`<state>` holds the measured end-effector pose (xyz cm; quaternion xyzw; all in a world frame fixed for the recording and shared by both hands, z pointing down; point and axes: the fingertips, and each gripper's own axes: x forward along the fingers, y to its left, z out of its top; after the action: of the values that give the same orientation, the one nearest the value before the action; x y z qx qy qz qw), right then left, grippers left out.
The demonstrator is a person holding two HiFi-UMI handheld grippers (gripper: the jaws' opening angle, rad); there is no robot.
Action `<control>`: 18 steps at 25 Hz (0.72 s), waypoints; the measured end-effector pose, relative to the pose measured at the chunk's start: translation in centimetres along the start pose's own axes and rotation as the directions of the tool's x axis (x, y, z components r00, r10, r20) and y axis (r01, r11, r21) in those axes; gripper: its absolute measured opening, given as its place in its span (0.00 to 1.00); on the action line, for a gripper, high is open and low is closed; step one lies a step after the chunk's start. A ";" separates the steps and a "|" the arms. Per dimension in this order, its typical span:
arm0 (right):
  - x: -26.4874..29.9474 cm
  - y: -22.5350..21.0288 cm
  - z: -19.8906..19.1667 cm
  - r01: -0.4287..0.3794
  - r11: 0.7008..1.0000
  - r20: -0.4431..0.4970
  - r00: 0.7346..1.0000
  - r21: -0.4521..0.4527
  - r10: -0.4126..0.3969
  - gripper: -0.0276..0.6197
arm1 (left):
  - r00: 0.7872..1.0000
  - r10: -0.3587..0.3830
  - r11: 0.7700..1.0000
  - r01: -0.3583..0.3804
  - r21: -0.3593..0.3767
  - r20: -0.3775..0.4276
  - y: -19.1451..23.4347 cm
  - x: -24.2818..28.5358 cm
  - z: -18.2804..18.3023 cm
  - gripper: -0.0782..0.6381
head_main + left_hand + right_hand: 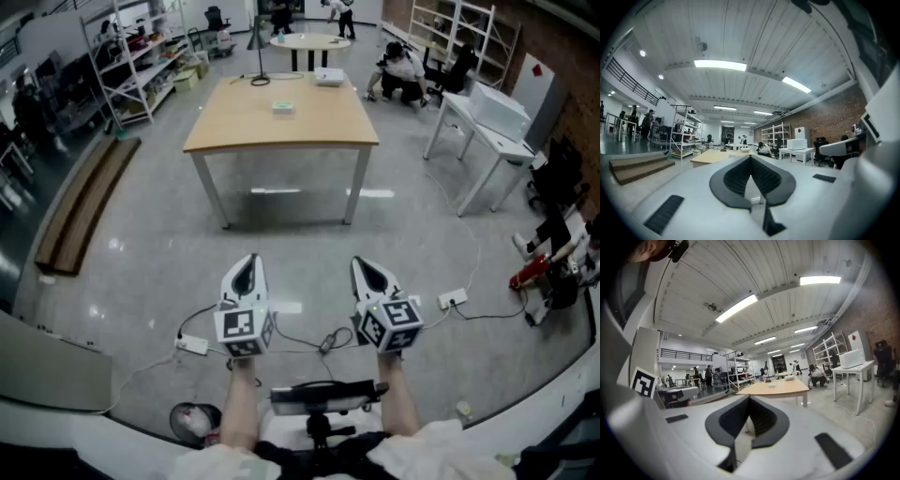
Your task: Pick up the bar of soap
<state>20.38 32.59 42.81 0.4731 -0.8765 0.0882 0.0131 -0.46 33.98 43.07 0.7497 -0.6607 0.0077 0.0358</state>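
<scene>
The bar of soap (283,109) is a small pale block lying near the middle of a light wooden table (253,127) far ahead of me. In the right gripper view the soap (772,386) is a tiny shape on the tabletop (785,389). My left gripper (248,261) and right gripper (363,264) hang side by side over the grey floor, well short of the table, both pointing toward it. Each has its jaws closed together with nothing between them. In the left gripper view the gripper (750,158) hides much of the table (712,157).
A white box (329,77) and a black cabled lamp base (260,80) sit at the table's far end. A white desk (487,131) stands at right, shelving (131,66) and wooden planks (84,202) at left. Cables and a power strip (192,345) lie underfoot. A person (398,75) crouches behind.
</scene>
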 end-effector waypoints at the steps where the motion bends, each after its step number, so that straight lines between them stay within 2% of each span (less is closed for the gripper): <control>1: 0.1 0.1 0.1 0.000 1.000 0.001 1.000 -0.002 0.000 0.05 | 1.000 0.002 1.000 -0.002 0.008 0.000 0.2 0.1 0.1 0.12; 7: 0.5 0.4 0.2 -0.002 1.000 0.007 1.000 -0.003 0.002 0.05 | 0.999 0.019 1.000 -0.018 -0.015 0.037 1.8 0.2 0.0 0.12; 15: 1.3 1.9 0.7 -0.023 1.000 0.010 1.000 -0.015 0.024 0.05 | 0.999 0.025 1.000 -0.025 -0.002 0.030 2.5 0.0 0.2 0.12; 18: 1.9 3.1 0.5 -0.035 0.999 0.004 0.999 -0.015 0.035 0.05 | 0.999 0.028 0.999 -0.028 -0.020 0.032 3.6 -0.6 0.1 0.12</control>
<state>16.76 32.64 42.07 0.4579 -0.8852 0.0810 0.0131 -4.07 34.16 43.11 0.7401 -0.6717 -0.0105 0.0321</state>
